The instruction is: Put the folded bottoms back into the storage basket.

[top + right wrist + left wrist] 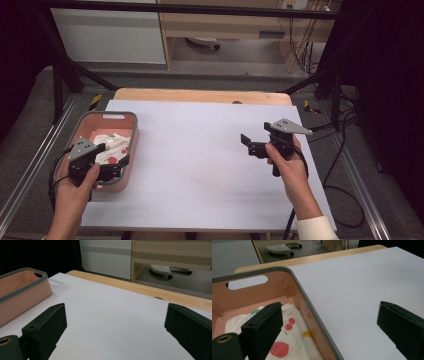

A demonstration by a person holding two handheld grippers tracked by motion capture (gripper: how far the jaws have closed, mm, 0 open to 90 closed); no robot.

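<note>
Soft white cloth [112, 147] with printed cherries and strawberries lies folded on the floor of the pink bin [131, 120], which stands at the left side of the white table [200, 165]. In the left gripper view the cloth [294, 340] fills most of the bin's bottom and one edge lies against the near wall of the bin [312, 305].

The left gripper [107, 160] hangs over the near right corner of the bin with its jaws wide apart; one jaw is above the cloth and the other is outside the wall, above the table. It holds nothing. The right gripper [248, 144] is well apart from the bin, over the bare right part of the table, and its jaws are also apart and empty.

I judge the cloth to be light and limp, so it will sag and unfold when it is lifted, and it is not fragile. A flat layer is hard to pinch, because the jaws may slide on the fabric or catch only the top ply. A better place to hold is probably a folded edge or a raised wrinkle near the middle, away from the bin wall, where both jaws can go down freely.
</note>
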